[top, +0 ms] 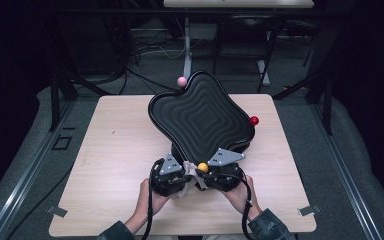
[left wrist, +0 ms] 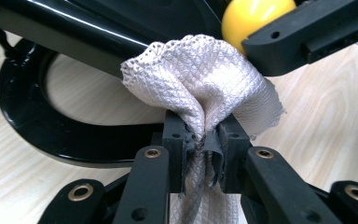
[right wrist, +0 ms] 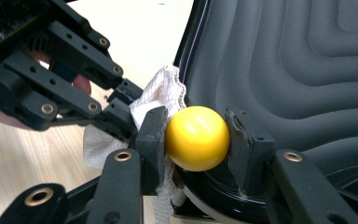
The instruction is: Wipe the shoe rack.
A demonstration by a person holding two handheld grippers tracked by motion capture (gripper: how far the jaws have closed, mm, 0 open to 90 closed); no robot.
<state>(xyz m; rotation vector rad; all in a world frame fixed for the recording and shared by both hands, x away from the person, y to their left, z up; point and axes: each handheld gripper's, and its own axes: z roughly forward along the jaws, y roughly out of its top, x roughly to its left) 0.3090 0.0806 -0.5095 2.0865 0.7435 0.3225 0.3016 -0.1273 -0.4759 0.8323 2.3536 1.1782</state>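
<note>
Big black ridged tray [top: 200,117] sits tilted mid-table [top: 115,150]. At its 6 o'clock edge, the right gripper [right wrist: 196,137] clamps the yellow ball [right wrist: 196,138] — the left gripper [left wrist: 205,135] pinches a white cloth [left wrist: 205,79] just beside it.

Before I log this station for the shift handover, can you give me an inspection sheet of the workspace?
Surface: pale wood table, bare around the work.
Job's things: black ridged tray tilted on its stand; yellow ball at its near edge; pale cloth against the rim.
Clutter: pink ball and red ball at the tray's edges.
Grippers: left hand-held gripper shut on the cloth; right hand-held gripper shut on the yellow ball.
Cables: loose cables on the floor behind.
Surroundings: dark frame posts, grey floor.
</note>
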